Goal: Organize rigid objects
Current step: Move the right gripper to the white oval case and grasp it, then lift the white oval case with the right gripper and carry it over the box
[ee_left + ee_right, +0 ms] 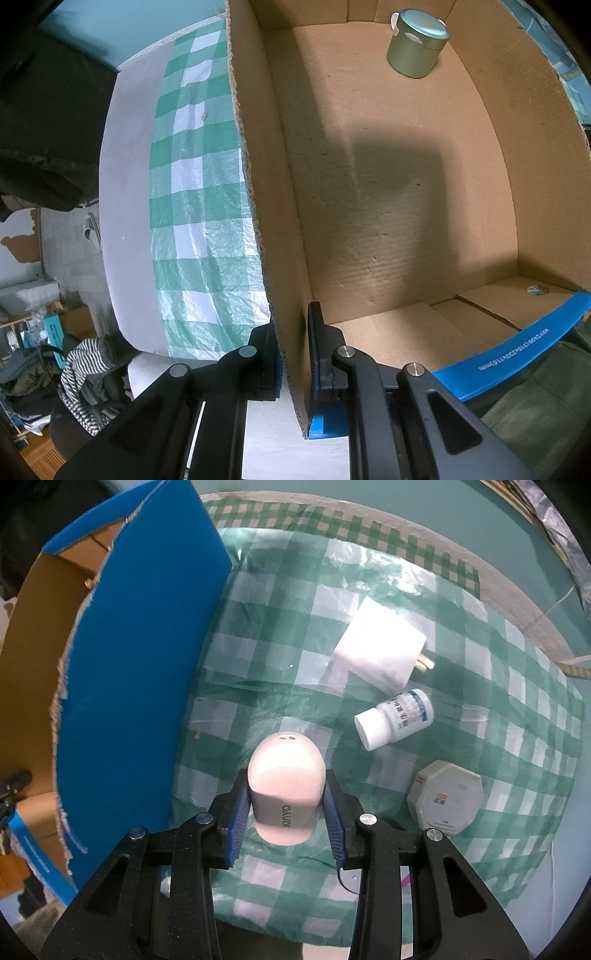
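Your left tool [295, 354] is clenched on the box wall [266, 221], steadying the box. Inside it stands only one thing that shows, a green tin [417, 42] in a far corner, so the sorting looks barely begun. Your right tool [286, 812] grips the white device [286, 786], which sits between its pads above the checked cloth [258, 657], just beside the box's blue outer wall [140, 664]. Still out on the counter lie a plug adapter [380, 650], a pill bottle [395, 718] on its side and an octagonal case [445, 797]. Those three, plus the device, appear left to go.
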The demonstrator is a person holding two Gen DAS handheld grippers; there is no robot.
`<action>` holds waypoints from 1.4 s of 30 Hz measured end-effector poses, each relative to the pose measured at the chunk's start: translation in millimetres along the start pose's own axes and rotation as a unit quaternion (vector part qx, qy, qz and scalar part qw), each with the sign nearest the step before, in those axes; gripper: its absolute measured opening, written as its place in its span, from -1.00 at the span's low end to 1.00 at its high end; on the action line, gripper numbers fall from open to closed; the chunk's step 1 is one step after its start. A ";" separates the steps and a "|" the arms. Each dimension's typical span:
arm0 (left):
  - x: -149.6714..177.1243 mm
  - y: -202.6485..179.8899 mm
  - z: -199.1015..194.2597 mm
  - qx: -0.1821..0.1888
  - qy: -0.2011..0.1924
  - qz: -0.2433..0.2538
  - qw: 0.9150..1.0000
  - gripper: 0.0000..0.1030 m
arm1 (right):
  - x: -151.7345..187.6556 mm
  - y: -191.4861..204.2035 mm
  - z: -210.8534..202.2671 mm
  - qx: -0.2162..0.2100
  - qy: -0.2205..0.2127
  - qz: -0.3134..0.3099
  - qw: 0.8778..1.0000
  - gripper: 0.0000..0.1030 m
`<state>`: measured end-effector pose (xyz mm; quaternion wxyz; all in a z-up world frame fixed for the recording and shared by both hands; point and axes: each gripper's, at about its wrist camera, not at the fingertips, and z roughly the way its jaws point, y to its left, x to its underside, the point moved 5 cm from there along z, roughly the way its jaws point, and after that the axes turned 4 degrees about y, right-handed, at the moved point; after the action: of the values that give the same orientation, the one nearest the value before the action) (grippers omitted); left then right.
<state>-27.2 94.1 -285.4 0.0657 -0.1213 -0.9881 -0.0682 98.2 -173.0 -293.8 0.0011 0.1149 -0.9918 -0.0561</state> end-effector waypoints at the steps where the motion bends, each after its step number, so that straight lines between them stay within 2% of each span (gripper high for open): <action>1: 0.0 0.1 0.1 0.000 0.000 0.000 1.000 -0.78 | -0.2 -1.3 -1.4 0.000 -0.001 0.000 1.000 -0.30; 15: -2.4 -3.0 -2.7 -0.001 -0.002 0.001 1.000 -0.78 | -9.8 4.5 -50.7 -0.003 -0.025 -0.008 1.000 -0.30; 34: -4.7 -4.8 -6.5 0.000 -0.005 -0.002 1.000 -0.78 | -66.9 43.4 -102.1 -0.008 -0.067 -0.060 0.996 -0.30; 42: -0.9 -6.1 -6.3 0.000 -0.005 -0.004 1.000 -0.78 | -84.7 71.5 -107.5 -0.011 -0.073 -0.088 0.993 -0.30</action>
<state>-27.1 87.1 -280.0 0.0602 -0.1178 -0.9889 -0.0677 166.0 -96.5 -178.1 -0.0750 0.1978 -0.9745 -0.0752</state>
